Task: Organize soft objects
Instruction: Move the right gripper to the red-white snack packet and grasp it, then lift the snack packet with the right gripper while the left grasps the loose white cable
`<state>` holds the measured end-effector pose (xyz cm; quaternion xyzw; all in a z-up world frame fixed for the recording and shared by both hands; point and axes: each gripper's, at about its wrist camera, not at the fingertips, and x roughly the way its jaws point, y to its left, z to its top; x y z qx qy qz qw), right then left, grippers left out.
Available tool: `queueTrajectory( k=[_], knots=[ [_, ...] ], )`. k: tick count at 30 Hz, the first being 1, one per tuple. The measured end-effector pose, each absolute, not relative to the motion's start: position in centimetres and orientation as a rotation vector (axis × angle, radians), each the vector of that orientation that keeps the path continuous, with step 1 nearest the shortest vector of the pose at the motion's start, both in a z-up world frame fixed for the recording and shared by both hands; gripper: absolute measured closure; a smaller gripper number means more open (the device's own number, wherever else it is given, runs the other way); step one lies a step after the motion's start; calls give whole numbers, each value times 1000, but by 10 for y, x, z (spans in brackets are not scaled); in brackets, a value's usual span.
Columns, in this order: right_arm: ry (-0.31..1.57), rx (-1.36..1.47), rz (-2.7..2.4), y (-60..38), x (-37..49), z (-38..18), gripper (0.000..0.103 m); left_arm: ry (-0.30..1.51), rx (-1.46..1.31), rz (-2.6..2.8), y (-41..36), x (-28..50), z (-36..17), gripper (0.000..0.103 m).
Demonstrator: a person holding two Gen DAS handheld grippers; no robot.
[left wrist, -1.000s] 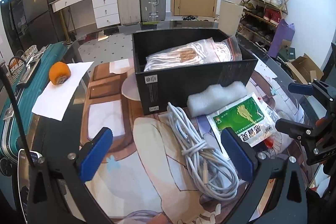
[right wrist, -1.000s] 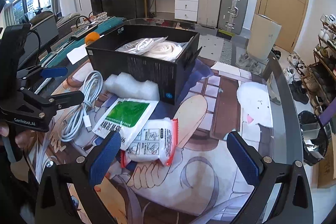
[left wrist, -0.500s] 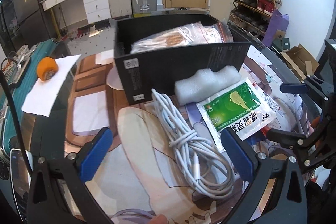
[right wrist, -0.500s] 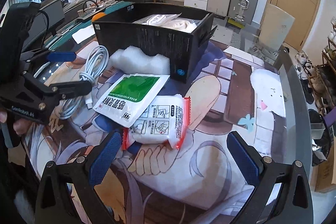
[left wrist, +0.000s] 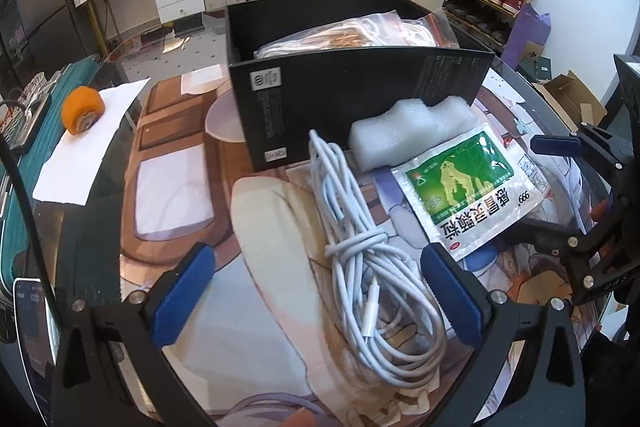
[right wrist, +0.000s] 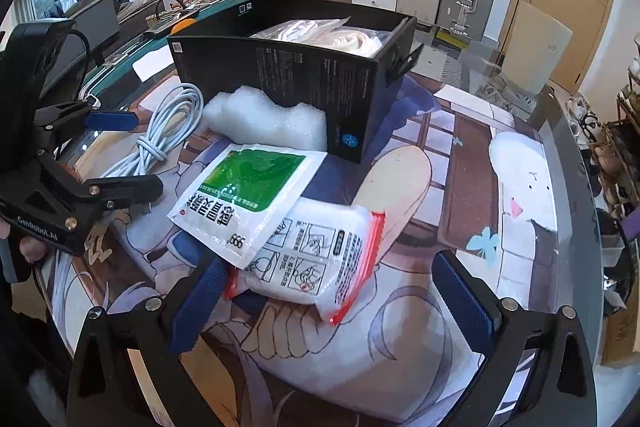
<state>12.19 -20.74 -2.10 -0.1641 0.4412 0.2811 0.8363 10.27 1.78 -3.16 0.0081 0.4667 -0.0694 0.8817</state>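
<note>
Soft things lie scattered on the printed cartoon table mat (left wrist: 264, 219) in front of the black open-topped cardboard box (left wrist: 352, 107): a coiled white charging cable (left wrist: 368, 259), a lumpy white foam block (left wrist: 412, 131), a flat green-and-white medicine sachet (left wrist: 472, 195) and a white pouch with red edges (right wrist: 320, 259). Inside the box, far from us, clear plastic bags of white cord (left wrist: 352, 35) already sit. Left gripper (left wrist: 320, 291) hangs low over the mat, blue-padded jaws spread wide, the cable's looped end right between them and nothing pinched. Right gripper (right wrist: 332, 299) is down low too, jaws wide apart, straddling the red-edged pouch; its left finger (right wrist: 200, 299) is just beside the pouch's near-left corner, under the sachet's edge. That sachet overlaps the pouch and leans its far edge against the foam block, which presses against the box's near wall. Off to the far left, an orange roll (left wrist: 82, 109) rests on a white sheet of paper (left wrist: 80, 155).
</note>
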Motion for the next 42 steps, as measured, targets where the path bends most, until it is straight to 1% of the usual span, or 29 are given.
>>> queueTrajectory(
  k=[16,18,19,20,23,27,29,35,37,38,39,40,41,42],
  knots=[
    [941,-328,624,-202,131,-26,1,990,56,-142,14,106,-35,0],
    [934,-327,627,-202,130,-25,7,989,56,-143,14,106,-35,0],
    [924,-327,631,-203,129,-23,18,989,57,-144,14,106,-35,0],
    [919,-326,635,-204,128,-22,27,989,57,-144,15,107,-35,0],
    [916,-325,637,-207,127,-19,36,989,57,-143,15,107,-35,0],
    [915,-311,639,-213,123,-20,39,989,58,-143,15,107,-35,0],
    [909,-304,640,-215,120,-19,43,989,58,-143,15,107,-35,0],
    [902,-297,627,-222,114,-14,45,989,59,-139,14,107,-35,0],
    [893,-294,618,-225,111,-12,45,988,53,-131,14,106,-34,2],
    [889,-292,614,-227,110,-10,46,987,51,-130,14,105,-34,7],
    [886,-291,609,-229,109,-9,46,978,46,-130,14,104,-33,17],
    [882,-287,605,-232,108,-8,46,968,47,-132,13,103,-31,23],
    [876,-283,602,-234,107,-7,46,960,48,-135,12,101,-30,39],
    [871,-278,600,-236,106,-5,46,950,47,-144,12,99,-28,60]
  ],
)
